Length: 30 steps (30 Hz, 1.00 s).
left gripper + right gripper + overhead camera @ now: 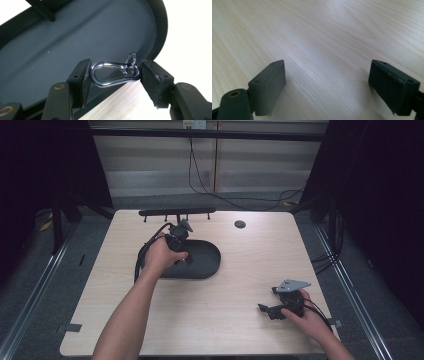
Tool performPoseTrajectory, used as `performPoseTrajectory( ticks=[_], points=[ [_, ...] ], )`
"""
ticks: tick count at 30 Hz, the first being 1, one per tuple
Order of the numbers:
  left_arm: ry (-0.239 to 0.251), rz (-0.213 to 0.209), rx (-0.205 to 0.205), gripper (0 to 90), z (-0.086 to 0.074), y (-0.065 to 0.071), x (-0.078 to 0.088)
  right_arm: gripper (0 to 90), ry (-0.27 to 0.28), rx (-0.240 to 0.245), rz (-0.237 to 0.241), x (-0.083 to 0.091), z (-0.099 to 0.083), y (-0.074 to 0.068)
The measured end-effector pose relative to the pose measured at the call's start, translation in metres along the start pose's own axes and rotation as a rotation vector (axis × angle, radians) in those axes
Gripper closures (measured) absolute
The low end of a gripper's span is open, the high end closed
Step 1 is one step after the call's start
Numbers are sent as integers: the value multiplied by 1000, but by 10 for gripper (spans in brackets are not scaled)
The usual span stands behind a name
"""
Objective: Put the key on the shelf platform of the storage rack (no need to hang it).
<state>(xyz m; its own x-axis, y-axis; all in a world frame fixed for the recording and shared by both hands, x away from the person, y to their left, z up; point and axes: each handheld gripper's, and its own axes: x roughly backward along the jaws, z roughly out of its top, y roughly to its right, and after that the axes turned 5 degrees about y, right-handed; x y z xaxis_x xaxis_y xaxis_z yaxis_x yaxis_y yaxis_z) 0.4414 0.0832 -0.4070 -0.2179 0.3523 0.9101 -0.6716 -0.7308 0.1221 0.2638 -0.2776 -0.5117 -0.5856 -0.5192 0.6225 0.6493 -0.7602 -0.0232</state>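
A: Left gripper [113, 75] held the carabiner [112, 74] end to end, over the tray [50, 50] rim. Right gripper [327, 85] gaped, nothing in it, over bare table [324, 30].
B: Advice?
A: Lower it past the rim before letting go. No readable writing anywhere.

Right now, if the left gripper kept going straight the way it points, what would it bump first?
Probably the dark tray. The left gripper holds a silver clip lengthwise between its jaws, over the tray's near rim. Beyond the clip lies the tray floor, though depth is hard to judge.
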Motion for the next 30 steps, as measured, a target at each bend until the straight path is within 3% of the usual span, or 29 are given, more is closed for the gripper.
performPoseTrajectory(
  ticks=[15,24,30],
  points=[
    [24,12,41,427,-1,-3,-14,138,-3,-4,0,0,0,0],
    [14,25,43,426,-6,-7,-25,139,-2,-3,0,0,0,0],
    [23,37,70,426,-9,-11,-30,138,-3,-2,1,0,0,0]
  ],
)
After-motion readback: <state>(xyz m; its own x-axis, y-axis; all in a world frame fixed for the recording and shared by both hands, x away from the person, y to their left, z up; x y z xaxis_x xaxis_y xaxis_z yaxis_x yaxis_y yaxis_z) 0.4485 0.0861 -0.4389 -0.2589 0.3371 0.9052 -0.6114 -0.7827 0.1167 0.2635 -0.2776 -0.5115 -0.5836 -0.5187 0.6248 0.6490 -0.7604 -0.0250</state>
